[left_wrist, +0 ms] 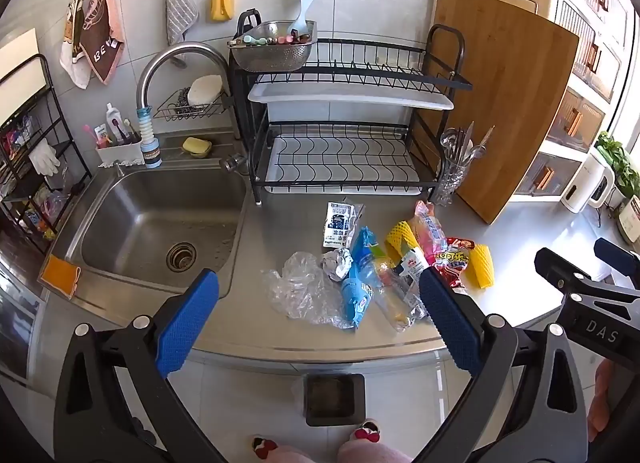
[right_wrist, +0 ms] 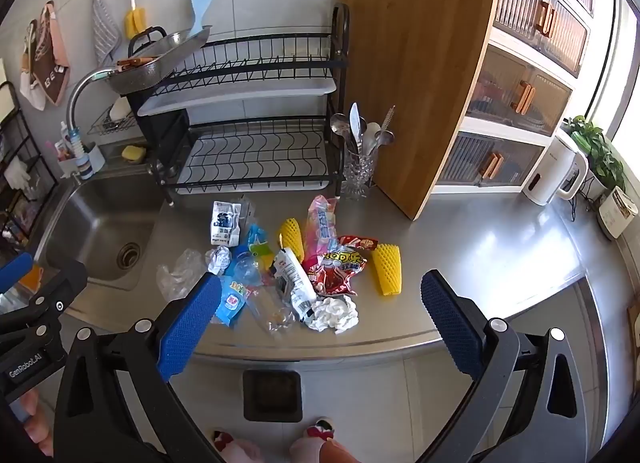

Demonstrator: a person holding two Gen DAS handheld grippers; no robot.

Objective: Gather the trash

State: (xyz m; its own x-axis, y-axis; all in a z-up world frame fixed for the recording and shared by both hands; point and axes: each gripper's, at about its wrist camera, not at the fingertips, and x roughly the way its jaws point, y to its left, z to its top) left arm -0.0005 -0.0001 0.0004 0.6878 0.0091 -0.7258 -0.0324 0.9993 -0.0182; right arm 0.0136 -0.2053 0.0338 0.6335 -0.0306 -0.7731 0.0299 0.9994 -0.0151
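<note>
Both spread, empty: left gripper [left_wrist: 318,313] and right gripper [right_wrist: 320,315], low in frame above trash [right_wrist: 304,263].

Dish rack [left_wrist: 344,135] stands beside sink [left_wrist: 160,219], cutting board [right_wrist: 416,79].
</note>
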